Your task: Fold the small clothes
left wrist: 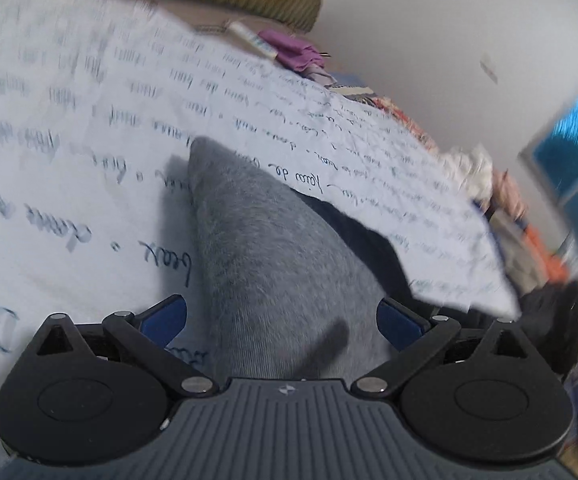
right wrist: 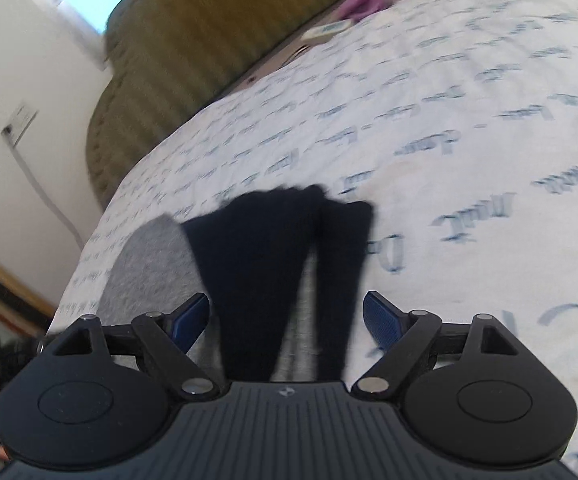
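Observation:
A grey sock (left wrist: 273, 256) lies on the white bed sheet with blue script (left wrist: 69, 160), running away from my left gripper (left wrist: 281, 320), whose jaws stand wide open on either side of it. A dark navy garment (left wrist: 361, 236) shows beside the sock on the right. In the right wrist view, two dark navy socks (right wrist: 281, 264) lie over the grey sock (right wrist: 149, 264), between the open jaws of my right gripper (right wrist: 287, 320). Neither gripper holds anything.
An olive ribbed blanket (right wrist: 193, 52) lies at the head of the bed. A purple cloth (left wrist: 293, 50) and a white remote (left wrist: 253, 40) lie near it. Piled clothes (left wrist: 521, 216) sit past the bed's right edge. A wall and window (left wrist: 573, 152) stand behind.

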### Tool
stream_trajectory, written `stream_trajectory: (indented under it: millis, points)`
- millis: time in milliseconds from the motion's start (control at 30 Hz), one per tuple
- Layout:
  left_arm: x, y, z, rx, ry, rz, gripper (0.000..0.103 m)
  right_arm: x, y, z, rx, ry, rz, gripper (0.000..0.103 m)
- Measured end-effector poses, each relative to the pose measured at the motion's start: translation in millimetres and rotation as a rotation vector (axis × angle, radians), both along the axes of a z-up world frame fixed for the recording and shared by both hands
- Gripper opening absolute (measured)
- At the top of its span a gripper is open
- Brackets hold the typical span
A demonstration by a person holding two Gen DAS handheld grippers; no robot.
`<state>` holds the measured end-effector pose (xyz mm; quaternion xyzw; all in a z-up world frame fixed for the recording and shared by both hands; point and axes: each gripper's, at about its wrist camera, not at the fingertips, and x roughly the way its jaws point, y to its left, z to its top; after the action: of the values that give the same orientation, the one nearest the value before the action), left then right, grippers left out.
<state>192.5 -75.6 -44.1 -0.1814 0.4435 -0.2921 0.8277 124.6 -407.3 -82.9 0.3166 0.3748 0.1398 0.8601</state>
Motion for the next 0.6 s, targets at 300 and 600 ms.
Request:
stream_trajectory:
  millis: [300, 600]
  points:
    - [68, 6, -38, -0.251, 0.189, 0.046, 0.076, 51, -2, -15, 0.145, 0.0, 0.06, 0.063]
    - [37, -12, -10, -0.066, -0.092, -0.019, 0.04, 36, 2, 1, 0.081, -0.076, 0.043, 0.021]
